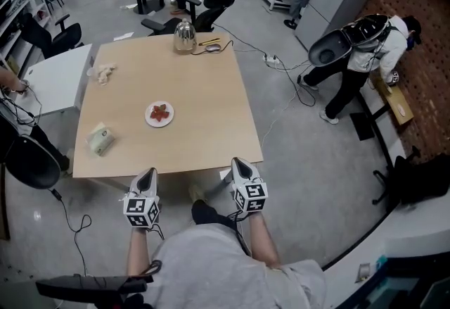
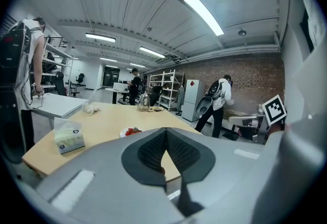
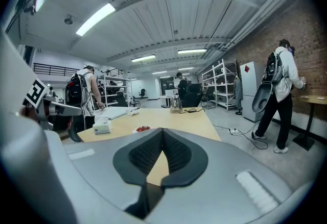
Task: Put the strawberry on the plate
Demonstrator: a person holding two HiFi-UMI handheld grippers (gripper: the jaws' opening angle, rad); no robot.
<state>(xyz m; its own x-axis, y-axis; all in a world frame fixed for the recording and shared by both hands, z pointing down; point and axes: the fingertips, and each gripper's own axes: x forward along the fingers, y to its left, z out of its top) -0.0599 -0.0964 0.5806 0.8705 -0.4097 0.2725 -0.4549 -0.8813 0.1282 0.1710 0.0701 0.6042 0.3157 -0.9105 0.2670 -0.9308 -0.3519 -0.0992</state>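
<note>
A: Where's the strawberry [image 1: 161,112]?
B: Red lump on the round white plate [image 1: 150,120], mid wooden table [image 1: 204,96]. Left gripper [image 1: 146,175] and right gripper [image 1: 239,164]: ribbed black jaws pinched together, nothing between.

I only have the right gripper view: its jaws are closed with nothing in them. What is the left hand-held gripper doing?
Observer: The left hand-held gripper is shut as well. Its pads meet at the tip with nothing between them.
Operator: Is either one out over the table?
Observer: No. In the head view both, including the right hand-held gripper, are held at the table's near edge, well short of the plate.
Operator: Are the red bits ahead actually on that plate?
Observer: Yes. From above, the strawberries lie inside its white rim, near the middle of the table.
</note>
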